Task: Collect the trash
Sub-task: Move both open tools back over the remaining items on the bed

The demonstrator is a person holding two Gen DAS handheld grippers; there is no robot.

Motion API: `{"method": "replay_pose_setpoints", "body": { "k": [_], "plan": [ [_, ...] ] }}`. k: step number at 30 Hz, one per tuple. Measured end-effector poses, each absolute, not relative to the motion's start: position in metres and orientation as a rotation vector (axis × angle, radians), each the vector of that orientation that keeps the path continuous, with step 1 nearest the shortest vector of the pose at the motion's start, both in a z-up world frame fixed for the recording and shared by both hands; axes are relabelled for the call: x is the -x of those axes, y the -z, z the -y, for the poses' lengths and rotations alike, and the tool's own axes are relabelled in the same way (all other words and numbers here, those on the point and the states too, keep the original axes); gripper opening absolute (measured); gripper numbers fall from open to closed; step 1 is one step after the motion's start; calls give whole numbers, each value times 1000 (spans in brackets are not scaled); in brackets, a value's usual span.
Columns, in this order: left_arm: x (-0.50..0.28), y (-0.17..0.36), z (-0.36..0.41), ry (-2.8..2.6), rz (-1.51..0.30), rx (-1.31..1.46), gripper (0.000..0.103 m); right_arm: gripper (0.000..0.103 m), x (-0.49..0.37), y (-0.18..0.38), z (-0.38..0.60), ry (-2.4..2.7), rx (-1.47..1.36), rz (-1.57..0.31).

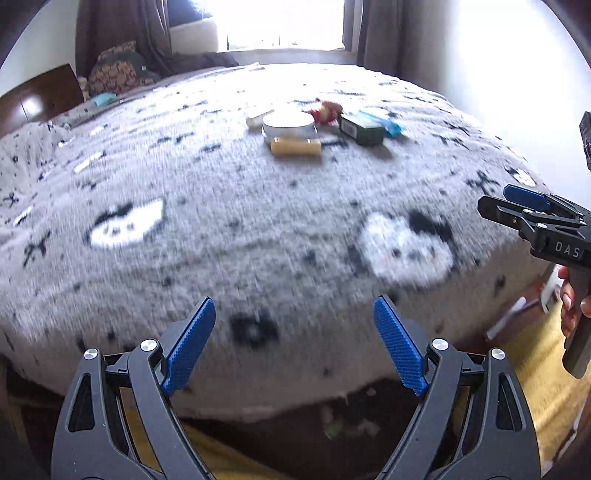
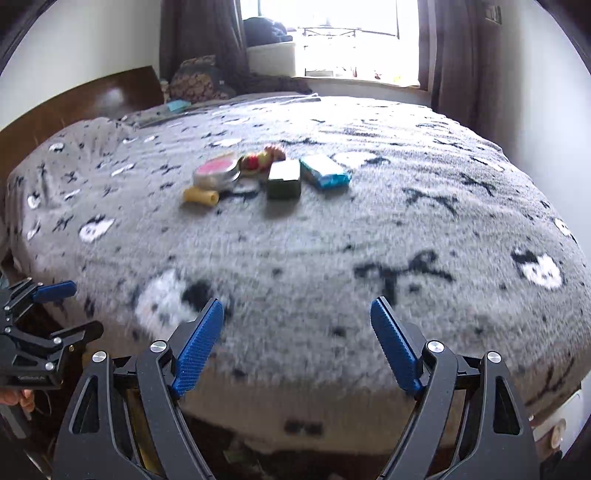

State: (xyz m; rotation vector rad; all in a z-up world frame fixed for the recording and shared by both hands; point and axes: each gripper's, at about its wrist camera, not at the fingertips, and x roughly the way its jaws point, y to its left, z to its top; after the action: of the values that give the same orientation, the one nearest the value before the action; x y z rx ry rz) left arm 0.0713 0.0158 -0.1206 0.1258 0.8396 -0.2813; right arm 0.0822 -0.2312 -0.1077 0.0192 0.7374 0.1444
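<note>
- Left gripper (image 1: pixel 293 343): I see its blue pads (image 1: pixel 192 343) spread wide near the bottom of the left wrist view, with nothing between them; only the near edge of the bed (image 1: pixel 258 229) lies beyond the gap.
- Right gripper (image 2: pixel 297 343): I see its pads (image 2: pixel 395 345) likewise set wide apart and empty, above the near edge of the same grey patterned blanket.
- Cross views: the right gripper also shows at the right edge of the left wrist view, with a hand (image 1: pixel 570 302) on its handle; the left gripper shows at the left edge of the right wrist view.
- Trash: I find it in one cluster toward the far middle of the bed, well apart from both grippers.
- Tin (image 2: pixel 218 171): round, metal, with a pink top; it lies at the left of the cluster.
- Yellow tube (image 2: pixel 201 195): it lies on its side just near of the tin.
- Green box (image 2: pixel 283 179): it sits right of the tin, at the middle of the cluster.
- Blue pack (image 2: pixel 325 171): it lies just right of the box.
- Red and yellow wrapper (image 2: pixel 262 158): crumpled, it lies far of the box, between tin and pack.
- Background: a bright window (image 2: pixel 347 33) with dark curtains stands beyond the far side of the bed; both views are blurred.
</note>
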Motion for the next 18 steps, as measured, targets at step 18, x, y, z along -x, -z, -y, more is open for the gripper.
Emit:
{"method": "replay_pose_setpoints", "body": {
  "k": [18],
  "plan": [
    [-198,129,22,278,-847,-49,82,83,-252,132,198,-131,-64,-843]
  ]
}}
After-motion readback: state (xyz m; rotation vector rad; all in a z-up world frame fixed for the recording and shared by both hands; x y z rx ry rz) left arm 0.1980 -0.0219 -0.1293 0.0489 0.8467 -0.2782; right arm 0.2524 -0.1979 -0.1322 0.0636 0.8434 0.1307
